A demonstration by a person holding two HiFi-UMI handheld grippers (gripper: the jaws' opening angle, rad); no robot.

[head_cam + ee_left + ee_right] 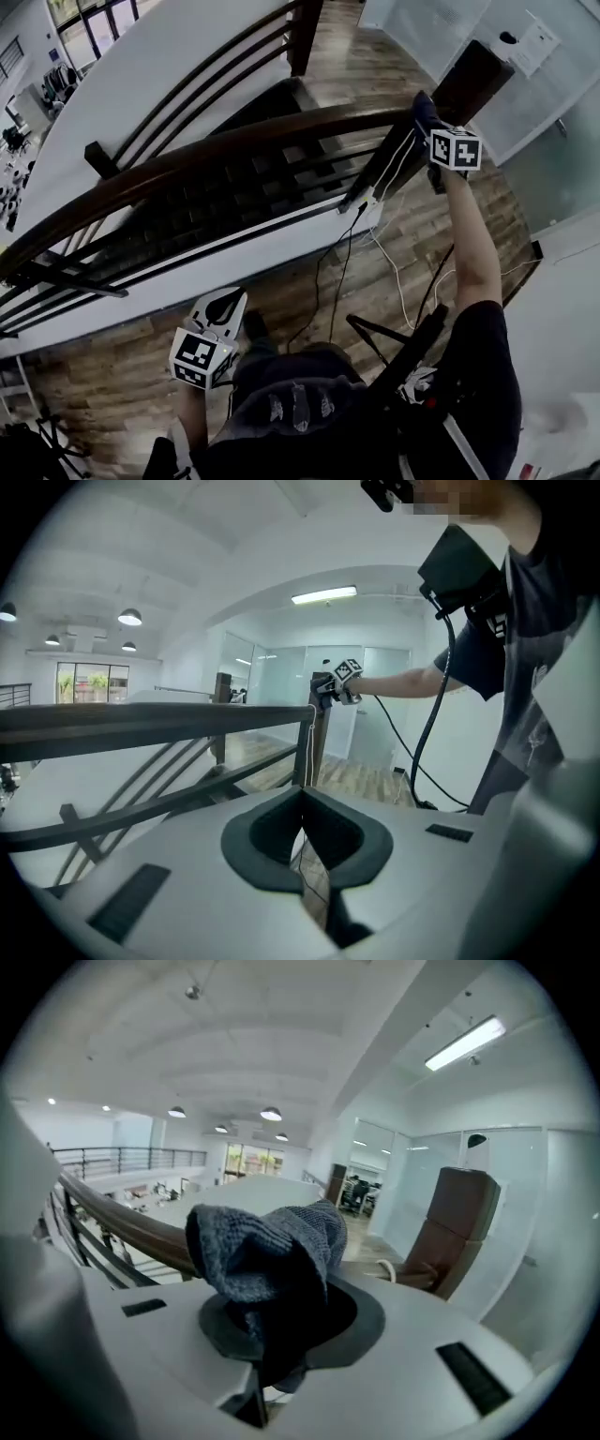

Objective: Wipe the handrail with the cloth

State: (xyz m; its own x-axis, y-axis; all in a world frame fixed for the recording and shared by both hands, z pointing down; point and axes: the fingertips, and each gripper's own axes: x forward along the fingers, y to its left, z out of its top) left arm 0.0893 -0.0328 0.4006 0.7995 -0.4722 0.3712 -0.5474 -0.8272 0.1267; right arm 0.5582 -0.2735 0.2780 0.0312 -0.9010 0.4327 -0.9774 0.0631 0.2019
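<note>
The brown wooden handrail (234, 141) curves from lower left up to a dark end post (473, 84) at the upper right. My right gripper (419, 111) is raised to the rail's upper end, just before the post, shut on a dark blue-grey cloth (424, 105). In the right gripper view the cloth (272, 1241) bunches out of the shut gripper (281, 1288), over the handrail (112, 1213). My left gripper (221, 307) hangs low by my body, well below the rail. In the left gripper view it (302, 797) is shut on nothing, and the handrail (141, 719) runs ahead.
Dark metal bars (244, 202) run under the handrail, with a stairwell (262, 112) behind. White and black cables (394, 272) trail over the wooden floor (375, 291). Glass partitions (553, 159) stand at the right. A second railing (216, 70) lies beyond the stairs.
</note>
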